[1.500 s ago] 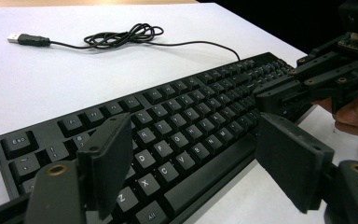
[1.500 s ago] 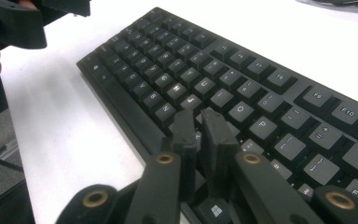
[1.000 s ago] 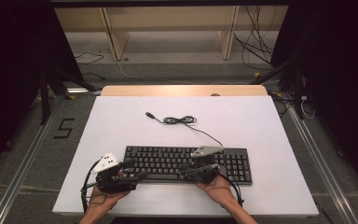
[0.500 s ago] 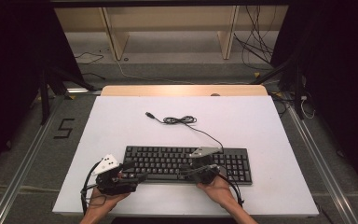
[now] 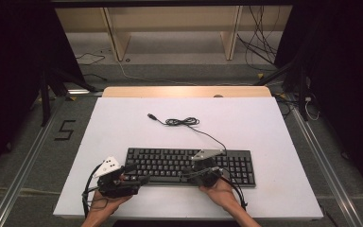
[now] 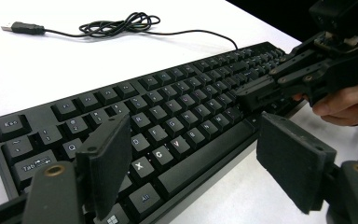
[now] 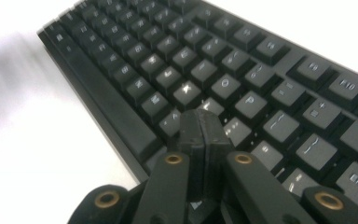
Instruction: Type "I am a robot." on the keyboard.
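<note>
A black keyboard (image 5: 179,161) lies across the near half of the white table (image 5: 123,118). Its thin cable (image 5: 185,122) runs back in a small coil and ends in a USB plug (image 5: 152,116). My left gripper (image 5: 141,180) rests at the keyboard's front left corner. In the left gripper view this gripper (image 6: 191,154) stands open, its pads on either side of the space bar row of the keyboard (image 6: 168,107), touching nothing. My right gripper (image 5: 189,175) is shut and empty, and its tip (image 7: 205,128) hovers low over the keys right of the space bar. It also appears as the right gripper (image 6: 249,95) beyond my left jaws.
White tabletop stretches behind the keyboard around the coiled cable (image 6: 121,22) and plug (image 6: 21,29). A wooden strip (image 5: 184,91) edges the far side. Beyond it stand shelf legs, with loose cables (image 5: 260,42) on the floor. Dark curtains flank both sides.
</note>
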Demonstrator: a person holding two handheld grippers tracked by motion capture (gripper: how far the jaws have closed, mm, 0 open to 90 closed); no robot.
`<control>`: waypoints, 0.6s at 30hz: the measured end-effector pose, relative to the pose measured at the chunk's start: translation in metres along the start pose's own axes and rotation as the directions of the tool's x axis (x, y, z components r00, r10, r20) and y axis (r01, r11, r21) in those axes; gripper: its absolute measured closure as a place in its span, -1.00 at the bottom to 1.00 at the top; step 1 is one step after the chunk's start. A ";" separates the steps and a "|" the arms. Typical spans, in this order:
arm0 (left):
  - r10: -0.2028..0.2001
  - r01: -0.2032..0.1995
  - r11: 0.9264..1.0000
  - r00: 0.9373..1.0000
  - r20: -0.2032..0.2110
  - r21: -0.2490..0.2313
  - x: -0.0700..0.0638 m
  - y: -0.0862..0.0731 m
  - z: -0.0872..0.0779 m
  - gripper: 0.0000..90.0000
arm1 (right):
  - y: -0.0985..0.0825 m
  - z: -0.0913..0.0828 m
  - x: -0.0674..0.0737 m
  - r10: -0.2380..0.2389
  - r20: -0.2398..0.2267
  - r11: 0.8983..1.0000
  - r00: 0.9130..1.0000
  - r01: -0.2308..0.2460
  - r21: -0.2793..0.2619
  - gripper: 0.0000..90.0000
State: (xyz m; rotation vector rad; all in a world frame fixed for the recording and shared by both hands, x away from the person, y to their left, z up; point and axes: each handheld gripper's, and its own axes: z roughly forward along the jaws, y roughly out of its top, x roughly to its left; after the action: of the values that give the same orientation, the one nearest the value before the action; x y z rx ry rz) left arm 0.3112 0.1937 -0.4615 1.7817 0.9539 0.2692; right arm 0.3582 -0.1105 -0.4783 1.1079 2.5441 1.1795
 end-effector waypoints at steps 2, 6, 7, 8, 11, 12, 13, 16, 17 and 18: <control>-0.003 0.003 1.000 1.000 0.000 0.001 0.000 0.000 0.000 -0.42 | -0.002 0.001 0.001 -0.002 0.001 1.000 1.000 0.002 -0.007 1.00; -0.002 0.002 1.000 1.000 0.000 0.001 0.001 0.000 0.000 -0.42 | -0.002 0.001 0.002 -0.001 0.007 1.000 1.000 0.001 -0.008 1.00; -0.001 0.001 1.000 1.000 -0.001 0.001 0.001 0.000 -0.001 -0.42 | -0.002 0.001 0.002 -0.002 0.007 1.000 1.000 0.002 -0.008 1.00; -0.002 0.002 1.000 1.000 0.000 0.000 0.001 0.000 -0.001 -0.42 | -0.002 0.001 0.002 -0.003 0.007 1.000 1.000 0.003 -0.008 1.00; -0.005 0.005 1.000 1.000 0.000 -0.003 0.001 0.000 -0.001 -0.42 | -0.002 0.000 0.001 0.007 0.001 1.000 1.000 -0.007 -0.011 1.00; -0.006 0.006 1.000 1.000 -0.002 -0.003 0.001 0.000 -0.001 -0.42 | -0.002 0.000 0.001 0.009 -0.002 1.000 1.000 -0.009 -0.014 1.00; -0.006 0.006 1.000 1.000 -0.002 -0.003 0.001 0.000 -0.001 -0.42 | -0.002 -0.001 0.001 0.012 -0.006 1.000 1.000 -0.012 -0.017 0.98; -0.008 0.008 1.000 1.000 -0.002 -0.007 0.001 0.000 -0.001 -0.42 | -0.001 -0.004 0.000 0.021 -0.017 0.999 1.000 -0.022 -0.037 0.93; -0.008 0.008 1.000 1.000 -0.002 -0.007 0.001 0.000 -0.001 -0.42 | -0.001 -0.006 -0.001 0.020 -0.020 0.999 1.000 -0.021 -0.044 0.91; -0.008 0.008 1.000 1.000 -0.002 -0.007 0.001 0.000 -0.001 -0.42 | -0.001 -0.007 -0.001 0.023 -0.022 0.999 1.000 -0.024 -0.049 0.90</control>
State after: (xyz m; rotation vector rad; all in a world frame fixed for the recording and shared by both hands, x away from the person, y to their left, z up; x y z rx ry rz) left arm 0.3115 0.1949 -0.4610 1.7711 0.9598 0.2689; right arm 0.3556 -0.1157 -0.4743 1.1228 2.5097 1.2594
